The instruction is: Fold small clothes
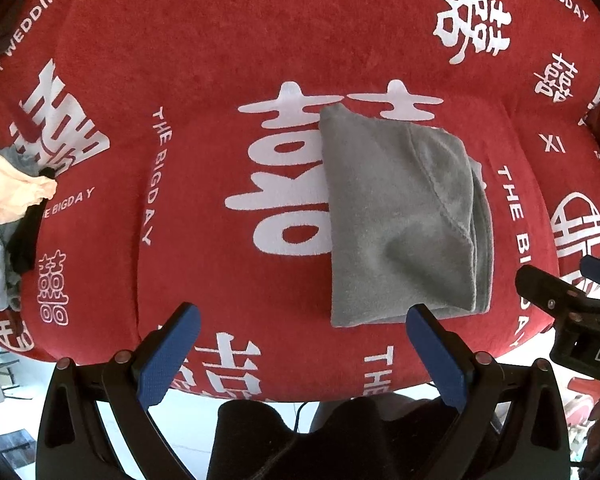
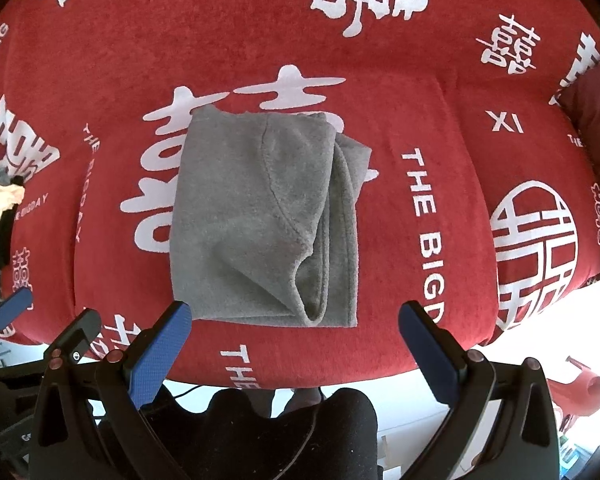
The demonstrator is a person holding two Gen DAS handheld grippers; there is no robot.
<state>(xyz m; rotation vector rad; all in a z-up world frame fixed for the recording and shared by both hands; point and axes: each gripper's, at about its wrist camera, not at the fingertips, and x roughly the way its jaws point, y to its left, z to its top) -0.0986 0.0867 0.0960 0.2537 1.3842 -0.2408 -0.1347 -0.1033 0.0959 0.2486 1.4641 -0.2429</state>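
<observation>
I hold both grippers wide and empty, left (image 1: 300,320) and right (image 2: 296,316), near the folded grey garment (image 2: 260,220) lying mid-cushion on the red sofa (image 2: 440,60); unfolded clothes (image 1: 8,192) heaped far left.

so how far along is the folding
Done: the grey garment lies folded into a layered rectangle on the red blanket. In hand: nothing; the left claw and right claw are both open and empty, near its front edge. Left: a pile of unfolded clothes waits at the blanket's left edge.
</observation>
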